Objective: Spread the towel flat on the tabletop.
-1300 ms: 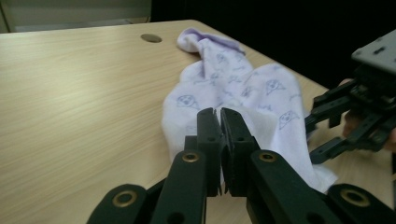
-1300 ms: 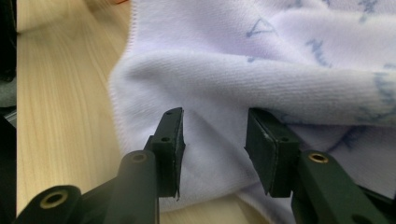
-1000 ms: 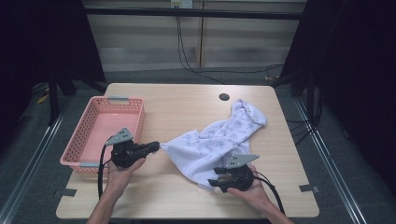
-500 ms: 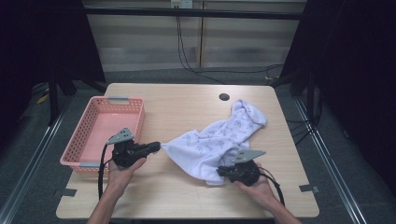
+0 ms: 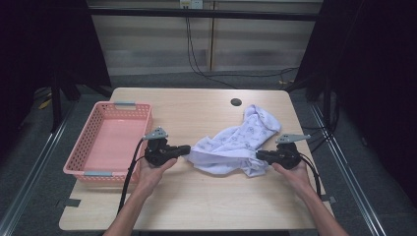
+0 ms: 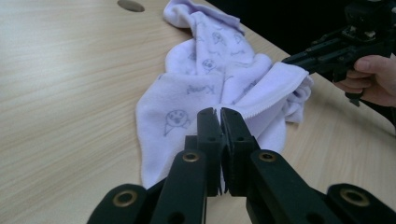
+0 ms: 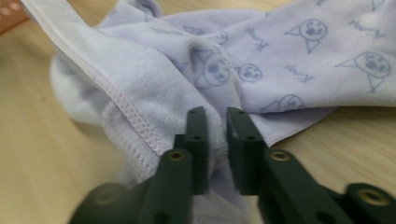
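**Two grippers pinched opposite ends of a towel on a wooden table**

A pale lavender towel [image 5: 235,146] printed with small cartoon faces lay crumpled across the middle of a light wooden table [image 5: 206,206]. Its far end reached toward the table's back right area, near a small dark round hole [image 5: 236,102] in the tabletop.

The left gripper [image 5: 185,149], held in the person's left hand [image 5: 152,169], pointed to the right. Its tip met the towel's left edge. In the left gripper view, the two black jaws were pressed together on a fold of the towel's hemmed edge [image 6: 219,116], and the cloth spread away beyond them across the table.

The right gripper [image 5: 259,155], held in the person's right hand [image 5: 295,172], pointed to the left and met the towel's right near corner. In the right gripper view, its jaws stood close together with a bunch of the cloth pinched between them [image 7: 215,128], and a stitched hem ran off to the upper left. The left gripper view also showed the right gripper [image 6: 292,59] farther off, gripping the far corner of the same cloth.

Between the two grippers the near edge of the towel ran in a fairly straight line, lifted a little off the table.

A pink plastic basket [image 5: 78,157] sat at the table's left edge, just beside the left gripper, with the towel apart from it.
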`<state>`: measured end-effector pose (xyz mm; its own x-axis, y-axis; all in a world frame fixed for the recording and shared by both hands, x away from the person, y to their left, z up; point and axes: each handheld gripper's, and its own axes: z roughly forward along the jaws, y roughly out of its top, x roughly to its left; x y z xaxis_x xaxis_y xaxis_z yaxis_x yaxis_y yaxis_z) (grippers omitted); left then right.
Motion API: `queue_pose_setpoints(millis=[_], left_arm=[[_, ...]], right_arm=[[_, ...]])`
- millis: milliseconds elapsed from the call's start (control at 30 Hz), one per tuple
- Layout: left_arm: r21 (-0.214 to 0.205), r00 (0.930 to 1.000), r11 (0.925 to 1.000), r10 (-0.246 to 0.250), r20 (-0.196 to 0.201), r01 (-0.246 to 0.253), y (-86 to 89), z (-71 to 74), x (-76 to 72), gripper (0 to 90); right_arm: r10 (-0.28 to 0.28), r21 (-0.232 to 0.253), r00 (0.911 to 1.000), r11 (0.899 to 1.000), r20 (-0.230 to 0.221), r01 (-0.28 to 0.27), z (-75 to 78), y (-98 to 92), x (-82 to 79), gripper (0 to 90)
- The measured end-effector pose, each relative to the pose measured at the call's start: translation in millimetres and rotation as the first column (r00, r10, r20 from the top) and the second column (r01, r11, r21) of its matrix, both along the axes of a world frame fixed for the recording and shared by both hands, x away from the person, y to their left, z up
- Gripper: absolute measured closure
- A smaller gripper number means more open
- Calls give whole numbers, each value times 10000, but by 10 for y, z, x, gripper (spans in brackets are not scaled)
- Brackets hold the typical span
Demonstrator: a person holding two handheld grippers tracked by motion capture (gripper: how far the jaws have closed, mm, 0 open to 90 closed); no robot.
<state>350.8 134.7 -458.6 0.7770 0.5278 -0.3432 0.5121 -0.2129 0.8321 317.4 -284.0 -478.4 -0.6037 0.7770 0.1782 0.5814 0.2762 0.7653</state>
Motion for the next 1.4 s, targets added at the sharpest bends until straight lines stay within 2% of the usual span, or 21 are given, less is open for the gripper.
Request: queue_pose_setpoints(millis=[133, 167, 200, 233, 400, 433, 500, 567, 767, 933, 1000, 1033, 1100, 1167, 1200, 1233, 1267, 1300, 1333, 1367, 1400], left_arm=[[-20, 9999, 9999, 134, -29, -134, 41, -25, 22, 874], [-61, 9999, 9999, 156, -41, -156, 54, -29, 20, 875], [-53, 9998, 9998, 178, -57, -179, 61, -31, 17, 875], [-5, 9999, 9999, 157, -57, -157, 71, -34, 12, 875], [-120, 9999, 9998, 162, 20, -161, 69, -18, -5, 875], [-133, 9998, 9997, 199, 39, -198, 70, -9, -5, 875], [-142, 9998, 9997, 178, 97, -176, 74, 8, -2, 876], [-227, 9996, 9995, 232, 129, -230, 82, 19, 4, 876], [-485, 9991, 9984, 295, 291, -280, 113, 74, -13, 877], [-813, 9984, 9962, 337, 460, -299, 151, 146, -37, 878], [-880, 9977, 9957, 347, 578, -296, 169, 177, -49, 878], [-998, 9970, 9943, 427, 643, -361, 193, 209, -61, 878], [-1049, 9965, 9937, 473, 684, -400, 211, 229, -65, 878], [-1165, 9954, 9921, 560, 782, -467, 253, 271, -73, 878], [-1165, 9954, 9921, 560, 782, -467, 253, 271, -73, 878], [-1214, 9949, 9917, 531, 853, -425, 266, 305, -88, 878], [-1214, 9949, 9917, 531, 853, -425, 266, 305, -88, 879], [-1183, 9946, 9923, 482, 920, -372, 259, 331, -103, 879], [-1217, 9941, 9920, 444, 986, -322, 248, 352, -116, 880], [-1188, 9936, 9927, 352, 1071, -223, 241, 375, -126, 880], [-1163, 9930, 9931, 304, 1141, -171, 228, 399, -137, 880]], right_arm=[[-192, -104, 9998, 9998, 79, 193, -20, 26, -3, 537], [-278, 59, 9995, 9996, 160, 277, 37, -10, -80, 469], [-278, 59, 9995, 9996, 160, 277, 37, -10, -80, 469], [-364, 212, 9989, 9991, 285, 358, 85, -44, -185, 431], [-310, 528, 9977, 9982, 609, 277, 191, -61, -438, 376], [-138, 760, 9985, 9971, 536, 97, 209, -67, -552, 362], [-104, 843, 9987, 9964, 504, 61, 207, -61, -614, 354], [34, 727, 9989, 9973, 463, -68, 179, -42, -702, 351], [83, 342, 9998, 9994, -192, -77, -3, 53, -696, 323], [279, 148, 9986, 9995, -457, -272, -88, 136, -661, 401], [325, 448, 9993, 9985, -210, -315, -62, 149, -649, 418], [220, 753, 9997, 9969, -43, -216, -8, 157, -620, 494], [156, 841, 9998, 9963, 142, -168, 19, 156, -603, 504], [-11, 919, 9979, 9958, 650, -49, 114, 176, -539, 656], [-11, 919, 9979, 9958, 650, -49, 114, 176, -539, 656], [-298, 890, 9956, 9958, 886, 219, 176, 172, -501, 768], [-298, 890, 9956, 9958, 886, 219, 176, 172, -501, 768], [-446, 1025, 9922, 9942, 1167, 327, 281, 139, -440, 813], [-446, 1025, 9922, 9942, 1167, 327, 281, 139, -440, 813], [-739, 1189, 9866, 9913, 1455, 567, 403, 91, -395, 820], [-739, 1189, 9866, 9913, 1455, 567, 403, 91, -395, 820]])
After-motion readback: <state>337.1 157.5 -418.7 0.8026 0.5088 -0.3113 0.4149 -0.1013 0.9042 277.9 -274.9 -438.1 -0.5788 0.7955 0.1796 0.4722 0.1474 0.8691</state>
